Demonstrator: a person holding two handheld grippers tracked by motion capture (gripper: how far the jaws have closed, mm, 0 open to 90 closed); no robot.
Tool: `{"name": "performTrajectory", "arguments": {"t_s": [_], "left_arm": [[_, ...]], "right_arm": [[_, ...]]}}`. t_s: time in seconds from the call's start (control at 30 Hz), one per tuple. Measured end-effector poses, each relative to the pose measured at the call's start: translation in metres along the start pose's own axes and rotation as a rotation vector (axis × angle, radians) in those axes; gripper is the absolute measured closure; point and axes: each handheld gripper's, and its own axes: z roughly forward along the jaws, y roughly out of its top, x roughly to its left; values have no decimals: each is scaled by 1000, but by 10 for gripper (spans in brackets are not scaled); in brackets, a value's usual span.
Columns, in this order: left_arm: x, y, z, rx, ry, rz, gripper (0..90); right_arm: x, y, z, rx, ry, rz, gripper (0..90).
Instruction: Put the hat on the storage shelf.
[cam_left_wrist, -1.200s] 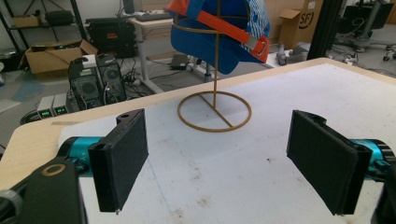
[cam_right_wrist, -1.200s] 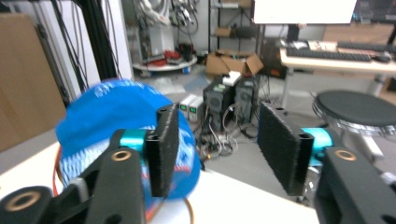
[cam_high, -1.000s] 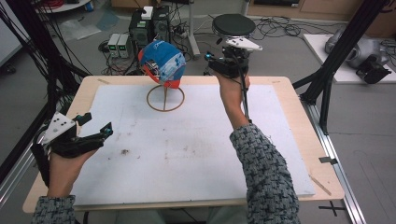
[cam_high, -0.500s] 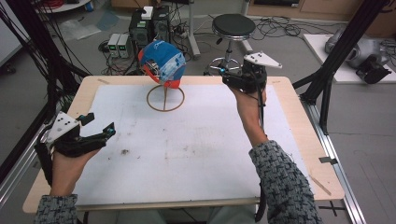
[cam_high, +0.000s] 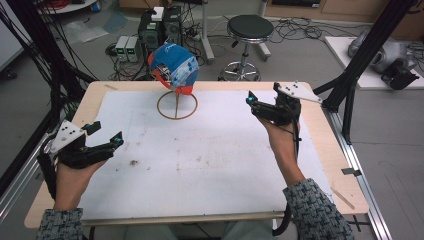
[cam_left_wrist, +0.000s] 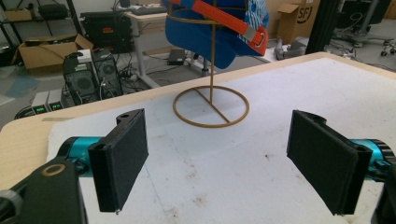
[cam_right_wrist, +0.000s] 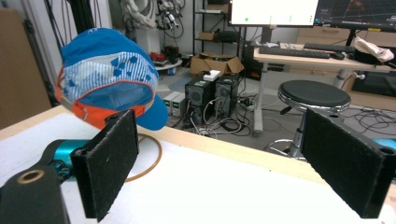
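Blue-and-white cap (cam_high: 172, 67) with orange strap sat on its wire stand (cam_high: 177, 105), upper centre; right hand-held gripper (cam_high: 260, 106) just opened wide, empty

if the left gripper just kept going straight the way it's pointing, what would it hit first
Probably the ring base of the cap stand. The open left gripper points across the white mat at it, with nothing between. The blue cap sits higher on the stand; depth is hard to judge.
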Motion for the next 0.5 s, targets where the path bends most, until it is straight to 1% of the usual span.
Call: {"name": "performTrajectory", "arguments": {"t_s": [0.03, 0.13, 0.4, 0.43, 0.47, 0.5], "left_arm": [[0, 0, 0, 0, 1, -1, 206], [-2, 0, 1, 0, -1, 2, 206], [-2, -2, 2, 3, -2, 1, 206], [-2, -2, 2, 4, -1, 2, 206], [-2, -2, 2, 1, 2, 1, 206], [-2, -2, 3, 2, 5, 0, 206]], "right_arm": [[-1, -4, -4, -5, -1, 7, 110], [-3, -14, -13, -8, -13, -4, 110], [-8, -40, -26, -7, -12, 43, 109], [-8, -43, -26, 8, -22, 46, 110], [-8, -46, -28, 6, -25, 41, 110], [-8, -50, -29, -1, -18, 39, 110]]}}
